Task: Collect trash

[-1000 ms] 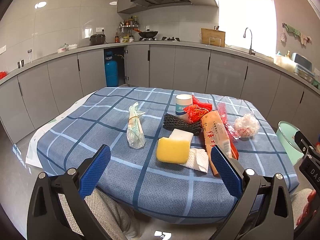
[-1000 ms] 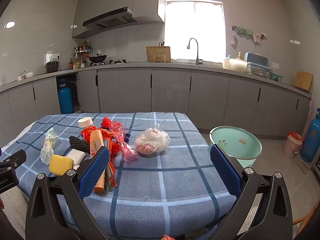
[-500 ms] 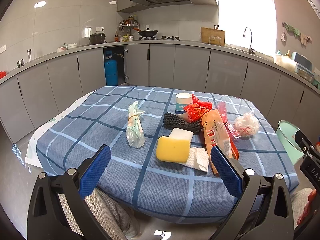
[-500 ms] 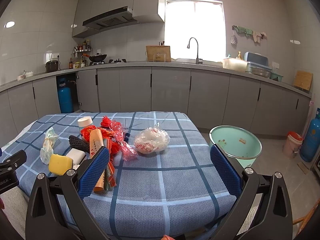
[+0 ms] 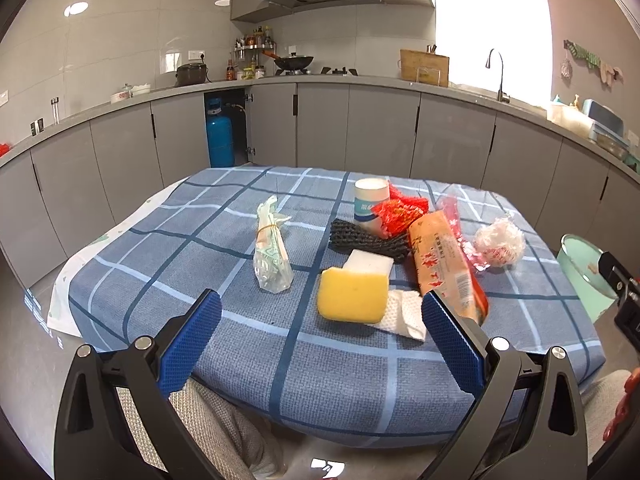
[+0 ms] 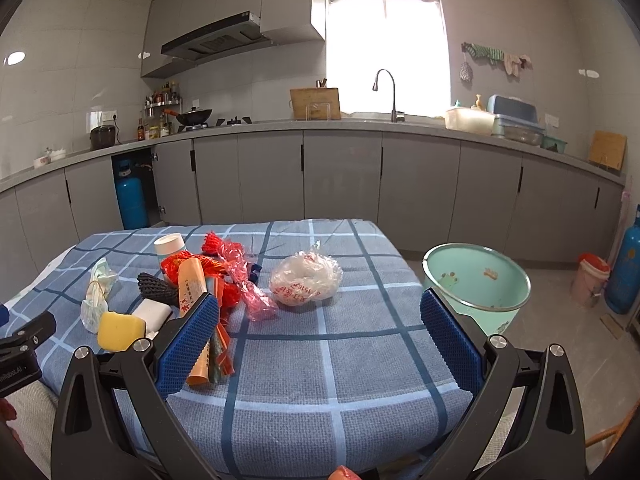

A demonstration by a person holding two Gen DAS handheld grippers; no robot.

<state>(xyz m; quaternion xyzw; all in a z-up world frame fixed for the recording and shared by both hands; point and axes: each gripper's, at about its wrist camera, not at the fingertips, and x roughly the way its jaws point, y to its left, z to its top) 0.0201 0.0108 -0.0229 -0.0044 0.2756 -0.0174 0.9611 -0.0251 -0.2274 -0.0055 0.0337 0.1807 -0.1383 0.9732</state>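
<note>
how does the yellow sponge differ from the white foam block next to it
The yellow sponge is bright yellow with rounded corners; the white foam block is plain white with squarer edges. The sponge lies nearer the camera and partly covers the block, so more of the sponge shows. Both lie flat on the blue checked tablecloth, touching each other.

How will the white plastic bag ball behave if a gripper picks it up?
The bag ball looks like crumpled thin film, so it is probably very light and will squash between the pads. It may partly unfold when lifted. Being rounded, it could roll if pushed.
</note>
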